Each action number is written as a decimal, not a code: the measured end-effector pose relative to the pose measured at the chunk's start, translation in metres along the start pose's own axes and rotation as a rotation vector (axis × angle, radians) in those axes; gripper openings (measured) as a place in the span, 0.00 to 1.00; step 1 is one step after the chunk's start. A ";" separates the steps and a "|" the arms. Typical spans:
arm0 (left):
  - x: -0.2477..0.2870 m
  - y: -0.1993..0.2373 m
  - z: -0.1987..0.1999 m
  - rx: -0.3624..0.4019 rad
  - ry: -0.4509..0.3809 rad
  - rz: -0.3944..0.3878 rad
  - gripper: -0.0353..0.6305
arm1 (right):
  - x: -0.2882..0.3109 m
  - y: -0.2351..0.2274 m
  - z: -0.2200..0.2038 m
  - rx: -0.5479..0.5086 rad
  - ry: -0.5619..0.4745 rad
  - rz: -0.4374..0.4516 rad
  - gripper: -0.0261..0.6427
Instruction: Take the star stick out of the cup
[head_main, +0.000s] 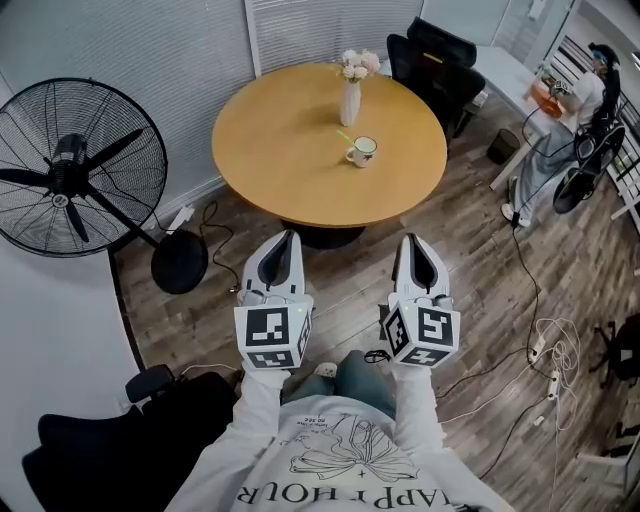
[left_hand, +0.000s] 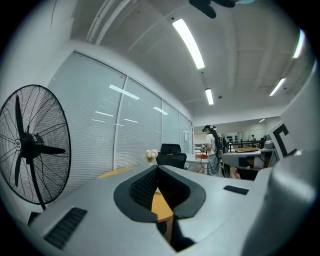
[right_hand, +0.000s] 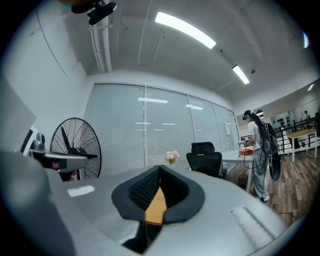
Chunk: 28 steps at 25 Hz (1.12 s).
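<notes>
Now: approach, nothing gripped yet

Left gripper (head_main: 289, 240) jaws together, empty. Cup (head_main: 361, 152) on round table (head_main: 270, 150), 12 o'clock, well ahead; star stick (head_main: 345, 137) leans toward 10 o'clock. Right gripper (head_main: 411, 243) likewise closed, empty. Open it early, pinch stick above rim, lift along its lean.

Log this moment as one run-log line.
left gripper: shut, empty | right gripper: shut, empty | star stick: in cup | cup: on table, untouched
</notes>
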<state>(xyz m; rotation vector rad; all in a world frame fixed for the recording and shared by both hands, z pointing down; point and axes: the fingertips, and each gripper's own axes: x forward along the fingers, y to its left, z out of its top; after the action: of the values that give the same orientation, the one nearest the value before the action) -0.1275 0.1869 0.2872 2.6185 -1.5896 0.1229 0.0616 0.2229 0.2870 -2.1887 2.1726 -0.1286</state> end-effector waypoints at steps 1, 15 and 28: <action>0.002 0.001 0.000 0.000 0.002 0.000 0.06 | 0.002 0.000 -0.001 -0.004 0.006 0.001 0.06; 0.055 0.019 -0.011 -0.016 0.028 0.041 0.06 | 0.066 -0.008 -0.016 -0.019 0.046 0.051 0.06; 0.169 0.018 -0.005 -0.013 0.040 0.099 0.06 | 0.178 -0.060 -0.016 -0.001 0.063 0.119 0.06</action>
<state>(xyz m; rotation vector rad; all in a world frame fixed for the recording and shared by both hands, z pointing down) -0.0659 0.0296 0.3104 2.5116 -1.7003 0.1689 0.1214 0.0460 0.3122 -2.0769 2.3298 -0.1929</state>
